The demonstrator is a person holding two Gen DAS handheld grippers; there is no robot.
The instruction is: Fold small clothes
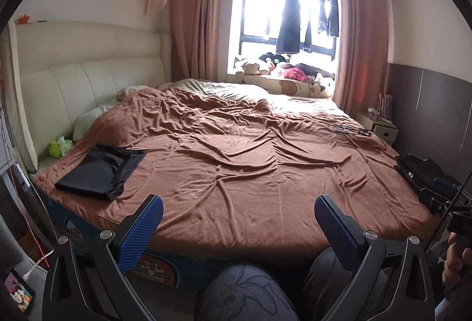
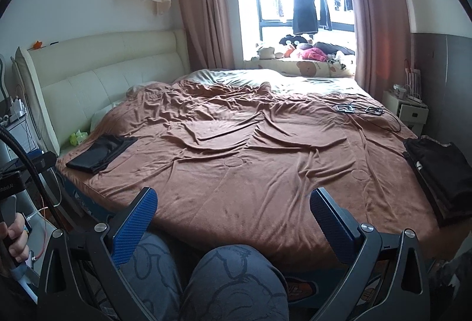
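Both grippers, left (image 1: 238,213) and right (image 2: 233,207), fingers wide, empty, above bed (image 1: 250,161) edge; folded garment (image 1: 101,170) far left, dark pile (image 2: 439,173) right.

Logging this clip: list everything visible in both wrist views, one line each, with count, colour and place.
folded garment: one, black, near left corner of bed
garment pile: one, black, right edge of bed
blanket: one, brown, rumpled, covering bed
headboard: one, cream, left side
cables: tangle, dark, far right on blanket
curtains: pink, flanking window
hanging clothes: several, dark, at window
plush toys: several, mixed, on window ledge
nightstand: one, white, right wall
knees: two, grey patterned trousers, bottom
left gripper: open, empty
right gripper: open, empty
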